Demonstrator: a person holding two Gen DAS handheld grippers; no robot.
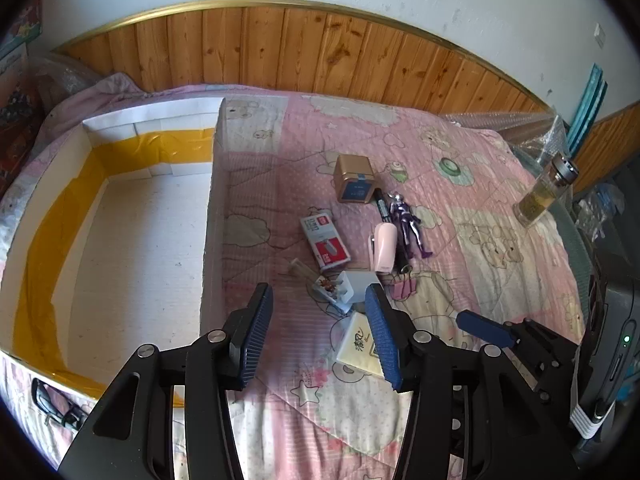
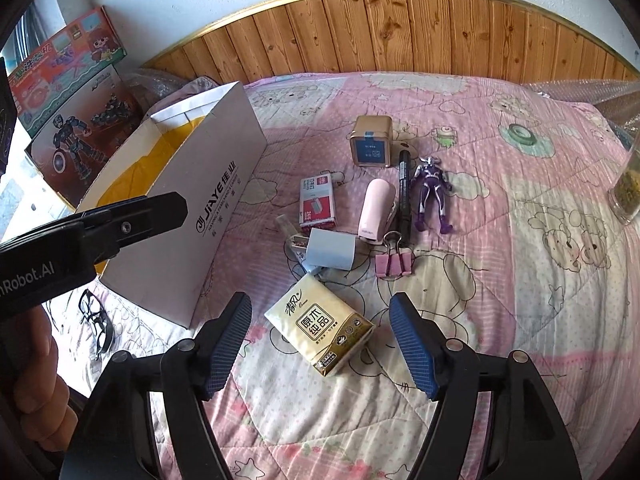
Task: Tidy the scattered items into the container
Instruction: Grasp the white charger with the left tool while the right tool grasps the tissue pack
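Note:
A white cardboard box (image 1: 140,248) with yellow tape inside lies open on the pink quilt; it also shows in the right wrist view (image 2: 208,216). Scattered beside it are a tissue pack (image 2: 320,324), a gold tin (image 2: 371,145), a staples box (image 2: 317,200), a pink stapler (image 2: 376,208), a black marker (image 2: 403,196), a purple figure (image 2: 433,192), a pink binder clip (image 2: 394,262) and a white charger (image 2: 330,249). My left gripper (image 1: 320,312) is open and empty beside the box's right wall. My right gripper (image 2: 320,332) is open around the tissue pack, above it.
Black glasses (image 2: 96,320) lie on the quilt in front of the box. A glass bottle (image 1: 546,190) stands at the bed's right edge. Toy boxes (image 2: 76,92) stand at the back left. A wooden wall panel (image 2: 400,28) runs behind the bed.

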